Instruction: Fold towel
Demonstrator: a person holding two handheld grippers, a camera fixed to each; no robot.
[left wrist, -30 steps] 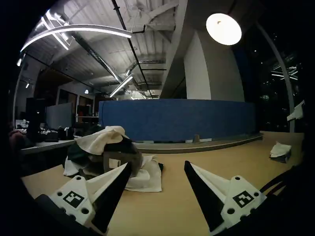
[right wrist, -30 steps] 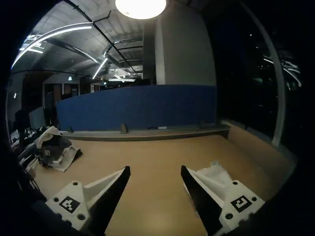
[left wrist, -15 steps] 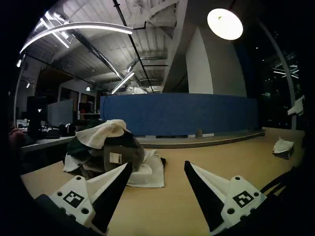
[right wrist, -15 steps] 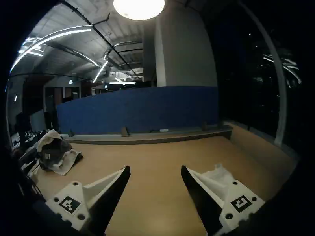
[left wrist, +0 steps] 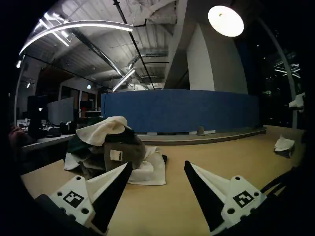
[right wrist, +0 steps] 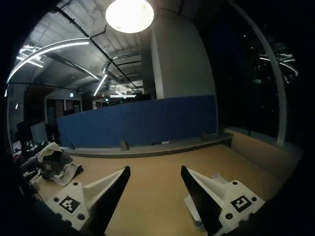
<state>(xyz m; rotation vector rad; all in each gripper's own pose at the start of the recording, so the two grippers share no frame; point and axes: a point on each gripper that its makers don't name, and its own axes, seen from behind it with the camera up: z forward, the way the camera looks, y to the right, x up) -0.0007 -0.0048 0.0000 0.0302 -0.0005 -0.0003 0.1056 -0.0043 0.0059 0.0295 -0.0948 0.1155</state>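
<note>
**Both claws wide over the bench, towels untouched**

The left claw [left wrist: 156, 163] stood wide open with nothing between its fingers, held low over the wooden bench [left wrist: 165, 208]. Just beyond its left finger lay the heap of towels [left wrist: 114, 151], a loose mound of white, dark green and grey cloth. One grey piece showed a small white tag, and a white towel was draped over the top. The heap rested on the bench and the claw did not touch it. Far off on the right of the left gripper view sat a small folded stack [left wrist: 284, 144], white on top of something darker, well apart from the heap.

The right claw [right wrist: 155, 167] was also wide and empty, its fingers pointing across the bare bench [right wrist: 157, 196]. The folded stack [right wrist: 215, 181] lay right by its right finger and was partly hidden behind it. Whether the finger touched the stack could not be told. In the right gripper view the heap of towels [right wrist: 55, 165] sat far over on the left.

Along the back edge of the bench ran a blue partition [left wrist: 177, 110] [right wrist: 138, 122]. A pale column [right wrist: 177, 67] rose behind it, and a round lamp [right wrist: 129, 15] glowed overhead in a dim room.
</note>
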